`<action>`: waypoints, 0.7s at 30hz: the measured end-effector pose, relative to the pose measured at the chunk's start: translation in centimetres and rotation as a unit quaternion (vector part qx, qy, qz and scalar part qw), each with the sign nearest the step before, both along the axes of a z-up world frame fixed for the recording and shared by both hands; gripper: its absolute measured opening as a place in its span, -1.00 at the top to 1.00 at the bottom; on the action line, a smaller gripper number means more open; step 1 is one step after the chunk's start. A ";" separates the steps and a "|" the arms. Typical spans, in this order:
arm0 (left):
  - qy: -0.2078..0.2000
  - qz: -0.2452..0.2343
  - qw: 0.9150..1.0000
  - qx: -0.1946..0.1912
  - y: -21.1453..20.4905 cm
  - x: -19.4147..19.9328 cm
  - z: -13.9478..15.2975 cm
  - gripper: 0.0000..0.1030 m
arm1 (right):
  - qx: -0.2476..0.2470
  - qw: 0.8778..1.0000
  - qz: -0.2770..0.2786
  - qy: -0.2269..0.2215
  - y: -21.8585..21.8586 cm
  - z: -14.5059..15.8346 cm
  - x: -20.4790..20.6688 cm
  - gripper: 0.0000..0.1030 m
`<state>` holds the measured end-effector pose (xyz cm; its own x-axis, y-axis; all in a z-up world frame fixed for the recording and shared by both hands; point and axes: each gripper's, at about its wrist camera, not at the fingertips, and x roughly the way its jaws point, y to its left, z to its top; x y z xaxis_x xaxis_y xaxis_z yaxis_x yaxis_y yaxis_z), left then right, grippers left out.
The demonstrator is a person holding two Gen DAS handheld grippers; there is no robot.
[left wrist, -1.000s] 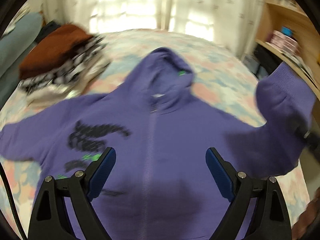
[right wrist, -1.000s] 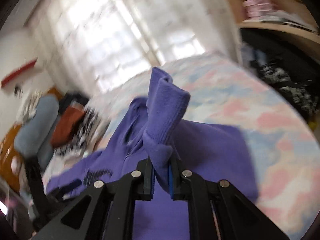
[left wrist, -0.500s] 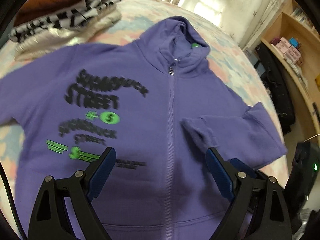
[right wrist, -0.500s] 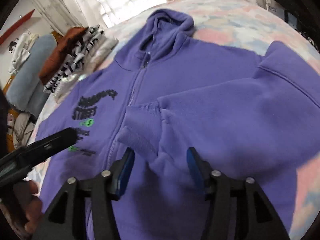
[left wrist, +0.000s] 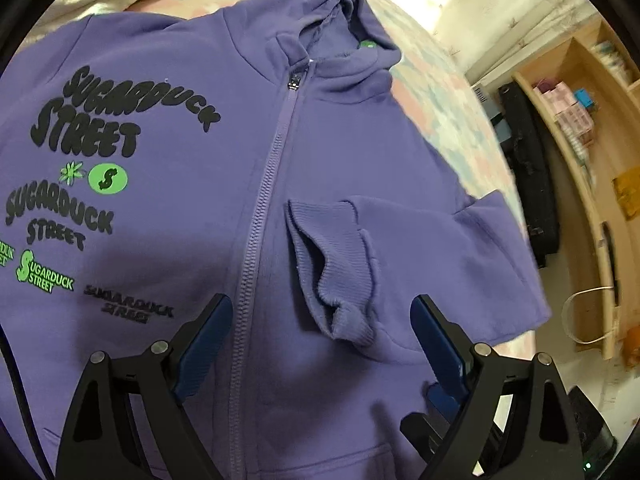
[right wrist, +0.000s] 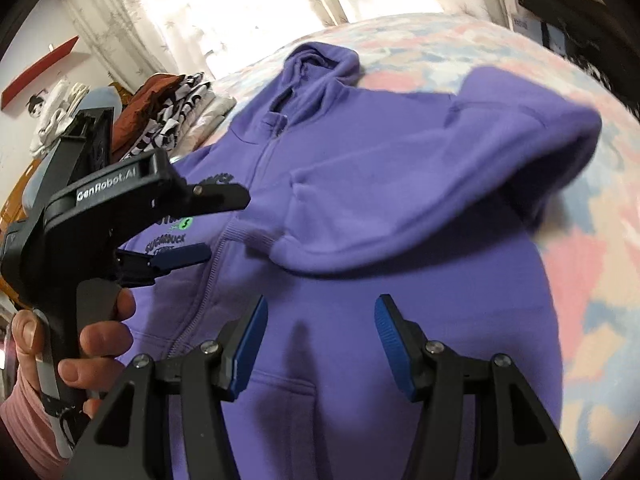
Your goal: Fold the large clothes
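Purple hoodie (left wrist: 320, 184) lies face up on the bed (right wrist: 560, 264), zipped, hood toward the window. 1 sleeve (left wrist: 400, 248) is folded across the chest, cuff near the zipper, likely to narrow the body before further folds. Right tongs (right wrist: 320, 340) have just been opening; nothing sits between them now, and they hover over the lower front. Left tongs (left wrist: 320, 340) are spread wide, empty, above the cuff. Bedspread is pink and blue patches. A stack of clothes (right wrist: 172, 116) sits beyond the shoulder; curtains (right wrist: 224, 4) glow behind; wooden shelves (left wrist: 580, 128) stand beside the bed.
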<state>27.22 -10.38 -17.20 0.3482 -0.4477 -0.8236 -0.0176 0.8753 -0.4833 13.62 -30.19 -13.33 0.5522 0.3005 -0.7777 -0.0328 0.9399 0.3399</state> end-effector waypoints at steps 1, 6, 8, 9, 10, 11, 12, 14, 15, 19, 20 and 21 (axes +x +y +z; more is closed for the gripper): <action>-0.001 -0.001 1.000 0.007 -0.2 0.0 0.1 -0.72 | 0.006 1.000 -0.004 0.003 -0.2 -0.3 0.0 -0.09; 0.009 -0.045 0.999 0.013 -2.5 1.1 0.4 0.85 | 0.020 1.000 -0.011 0.001 -0.7 -0.7 -0.2 -0.09; -0.018 -0.059 0.997 0.042 -3.9 1.1 1.7 0.86 | 0.020 1.000 -0.013 -0.001 -0.7 -0.7 -0.3 -0.09; -0.046 -0.071 0.994 0.065 -4.8 0.9 3.0 0.86 | 0.020 1.000 -0.013 -0.003 -0.7 -0.6 -0.3 -0.09; -0.069 -0.079 0.991 0.078 -5.4 0.7 4.1 0.87 | 0.020 1.000 -0.014 -0.005 -0.7 -0.5 -0.3 -0.09; -0.099 -0.087 0.987 0.091 -6.0 0.6 5.8 0.87 | 0.019 1.000 -0.015 -0.006 -0.7 -0.5 -0.3 -0.09; -0.123 -0.090 0.983 0.101 -6.3 0.6 7.3 0.87 | 0.018 1.000 -0.017 -0.007 -0.7 -0.3 -0.4 -0.09; -0.176 -0.090 0.973 0.120 -6.5 0.4 10.7 0.87 | 0.018 1.000 -0.019 -0.006 -0.9 -0.1 -0.5 -0.09; -0.202 -0.086 0.967 0.130 -6.3 0.4 12.5 0.87 | 0.017 1.000 -0.021 -0.006 -1.1 0.1 -0.6 -0.09; -0.279 -0.062 0.941 0.180 -4.3 0.8 17.8 0.87 | 0.005 0.999 -0.037 -0.020 -2.4 1.6 -1.0 -0.09; -0.289 -0.054 0.936 0.193 -3.8 1.1 18.5 0.87 | 0.001 0.999 -0.041 -0.023 -2.8 1.9 -1.0 -0.09; -0.297 -0.044 0.930 0.212 -2.9 1.6 18.9 0.87 | -0.004 0.999 -0.048 -0.026 -3.3 2.2 -1.0 -0.09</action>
<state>28.78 -13.32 1.68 0.7757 -0.1756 -0.6062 0.2237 0.9746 0.0039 12.61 -33.45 -11.08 0.6173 0.2384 -0.7497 0.0400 0.9422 0.3326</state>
